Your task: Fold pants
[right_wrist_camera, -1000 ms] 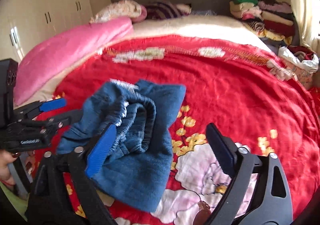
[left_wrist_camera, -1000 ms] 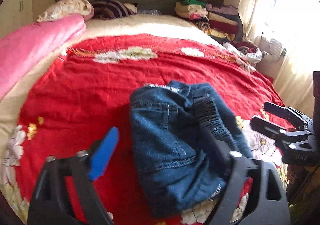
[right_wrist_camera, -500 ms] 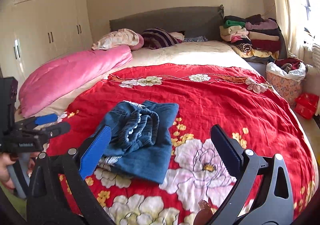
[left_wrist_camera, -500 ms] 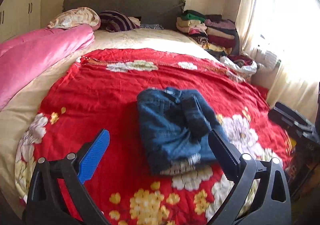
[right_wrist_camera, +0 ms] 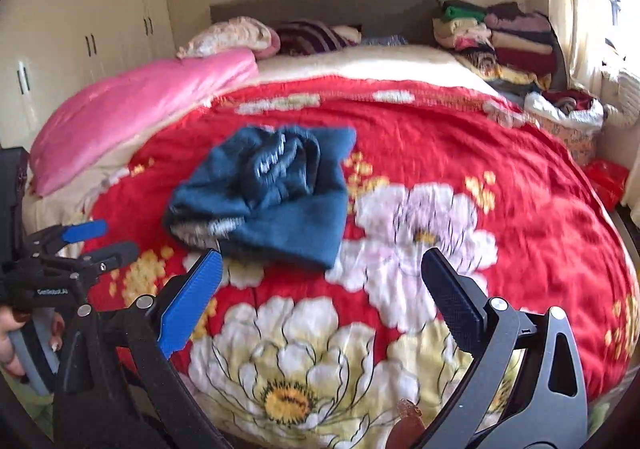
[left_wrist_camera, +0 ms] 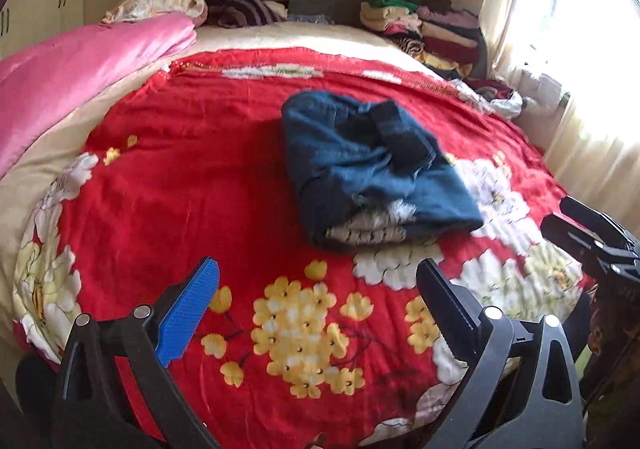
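Note:
The blue denim pants [left_wrist_camera: 372,169] lie folded into a compact bundle on the red flowered bedspread [left_wrist_camera: 180,177], frayed hems facing me. My left gripper [left_wrist_camera: 318,275] hangs open near the foot of the bed, well short of the pants, nothing between its fingers. In the right wrist view the same pants [right_wrist_camera: 272,189] lie to the upper left of my right gripper [right_wrist_camera: 320,267], which is open and empty above a large white flower print. The left gripper [right_wrist_camera: 92,239] shows at the left edge of that view, and the right gripper [left_wrist_camera: 560,215] at the right edge of the left wrist view.
A rolled pink quilt [left_wrist_camera: 80,65] runs along the left side of the bed. Pillows [left_wrist_camera: 160,5] lie at the grey headboard. Stacked folded clothes [left_wrist_camera: 424,25] sit at the far right corner, with a laundry basket [right_wrist_camera: 568,117] and curtains beside the bed. Wardrobes [right_wrist_camera: 80,29] stand at the left.
Both grippers have drawn back from the pants toward the foot of the bed. The pants, a second ago between and under the fingers, now lie free and farther away.

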Available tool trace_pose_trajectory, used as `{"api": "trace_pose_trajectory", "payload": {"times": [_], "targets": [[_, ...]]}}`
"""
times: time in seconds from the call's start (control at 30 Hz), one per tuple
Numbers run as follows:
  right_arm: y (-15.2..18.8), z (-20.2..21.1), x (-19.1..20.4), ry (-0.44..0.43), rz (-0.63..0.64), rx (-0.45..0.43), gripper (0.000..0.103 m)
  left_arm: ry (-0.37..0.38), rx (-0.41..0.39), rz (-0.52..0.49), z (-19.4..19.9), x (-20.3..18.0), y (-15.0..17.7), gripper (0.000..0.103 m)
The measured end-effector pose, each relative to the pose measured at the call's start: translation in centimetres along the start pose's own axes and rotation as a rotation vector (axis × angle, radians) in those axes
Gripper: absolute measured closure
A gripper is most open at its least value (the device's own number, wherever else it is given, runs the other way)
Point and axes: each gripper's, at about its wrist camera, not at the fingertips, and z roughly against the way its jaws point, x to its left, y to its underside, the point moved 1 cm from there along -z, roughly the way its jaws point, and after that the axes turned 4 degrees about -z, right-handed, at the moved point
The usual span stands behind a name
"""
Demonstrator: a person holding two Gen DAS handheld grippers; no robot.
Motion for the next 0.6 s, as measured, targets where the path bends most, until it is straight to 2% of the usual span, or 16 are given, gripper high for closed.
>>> {"api": "trace_pose_trajectory", "payload": {"times": [0.6], "targets": [[0.49,-0.21,0.5,0.004,0.0,0.01,0.009,0.011,0.004,0.004,0.13,-0.83,0.49,0.004]]}}
